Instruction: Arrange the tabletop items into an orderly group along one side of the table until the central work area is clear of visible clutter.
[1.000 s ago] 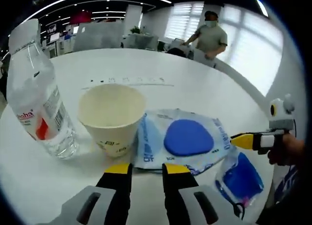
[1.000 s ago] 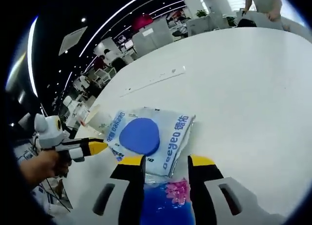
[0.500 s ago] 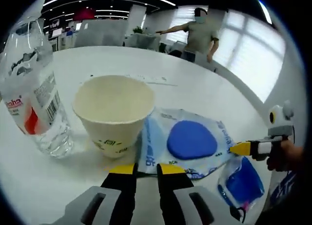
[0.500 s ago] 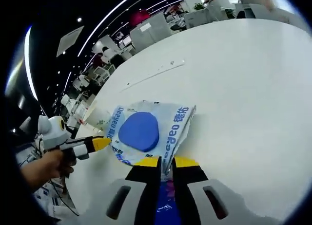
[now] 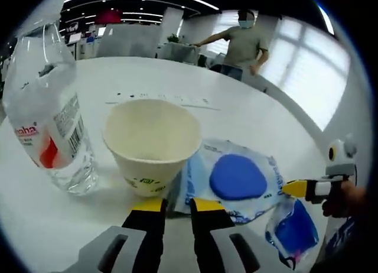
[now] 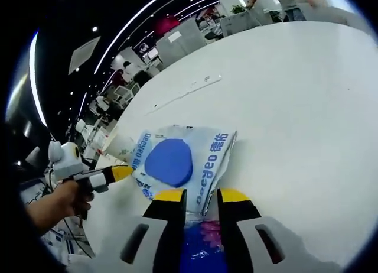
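1. In the left gripper view, the left gripper (image 5: 176, 205) is seen nearly pressed together, pinching the near edge of the large packet (image 5: 233, 181), which lies flat on the white table (image 5: 248, 119).
2. A paper cup (image 5: 151, 144) stands touching that packet, a water bottle (image 5: 50, 119) beside it.
3. In the right gripper view, the right gripper (image 6: 201, 196) is held narrowly parted around the small blue packet (image 6: 204, 249), at the large packet's edge.

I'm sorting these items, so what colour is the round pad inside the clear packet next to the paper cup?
The round pad is solid blue; the left gripper view shows it best.
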`<state>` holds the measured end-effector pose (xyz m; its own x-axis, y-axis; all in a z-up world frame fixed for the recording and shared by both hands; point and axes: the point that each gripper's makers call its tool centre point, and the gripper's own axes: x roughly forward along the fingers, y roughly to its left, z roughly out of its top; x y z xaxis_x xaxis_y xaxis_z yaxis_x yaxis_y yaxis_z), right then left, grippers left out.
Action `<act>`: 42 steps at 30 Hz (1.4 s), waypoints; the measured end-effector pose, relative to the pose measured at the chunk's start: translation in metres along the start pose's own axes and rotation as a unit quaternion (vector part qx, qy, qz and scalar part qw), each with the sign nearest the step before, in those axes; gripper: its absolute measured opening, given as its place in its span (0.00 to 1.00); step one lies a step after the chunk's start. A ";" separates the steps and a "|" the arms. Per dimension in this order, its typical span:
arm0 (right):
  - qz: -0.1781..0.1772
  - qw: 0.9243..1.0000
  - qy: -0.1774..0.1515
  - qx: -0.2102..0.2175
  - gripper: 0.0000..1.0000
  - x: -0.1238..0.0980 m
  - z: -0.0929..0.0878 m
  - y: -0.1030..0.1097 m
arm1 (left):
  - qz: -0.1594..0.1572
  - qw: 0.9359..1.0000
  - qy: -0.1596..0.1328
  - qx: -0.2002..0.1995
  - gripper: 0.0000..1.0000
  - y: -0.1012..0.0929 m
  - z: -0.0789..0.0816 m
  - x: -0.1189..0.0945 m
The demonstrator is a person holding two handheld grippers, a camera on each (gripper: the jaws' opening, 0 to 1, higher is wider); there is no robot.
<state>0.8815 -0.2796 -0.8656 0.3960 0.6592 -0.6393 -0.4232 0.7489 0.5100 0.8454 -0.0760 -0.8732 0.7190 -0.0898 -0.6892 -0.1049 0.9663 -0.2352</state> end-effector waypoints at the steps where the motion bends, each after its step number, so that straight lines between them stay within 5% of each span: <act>1: 0.001 1.000 0.003 0.003 0.19 0.000 -0.001 0.000 | 0.004 1.000 -0.005 0.000 0.15 0.000 0.002 -0.001; 12: 0.000 1.000 0.015 0.004 0.16 0.006 -0.005 0.003 | 0.009 1.000 -0.014 -0.004 0.16 0.001 0.010 -0.004; 29: -0.002 1.000 0.026 -0.001 0.09 0.009 -0.008 0.000 | -0.010 1.000 0.007 -0.021 0.12 -0.011 -0.001 0.003; 42: -0.018 0.999 0.032 -0.020 0.02 0.009 -0.007 -0.005 | -0.030 0.999 0.012 0.039 0.00 -0.021 -0.001 0.006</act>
<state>0.8811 -0.2779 -0.8776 0.3600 0.6249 -0.6928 -0.4413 0.7683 0.4636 0.8513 -0.0971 -0.8735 0.7055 -0.1537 -0.6918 -0.0067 0.9747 -0.2234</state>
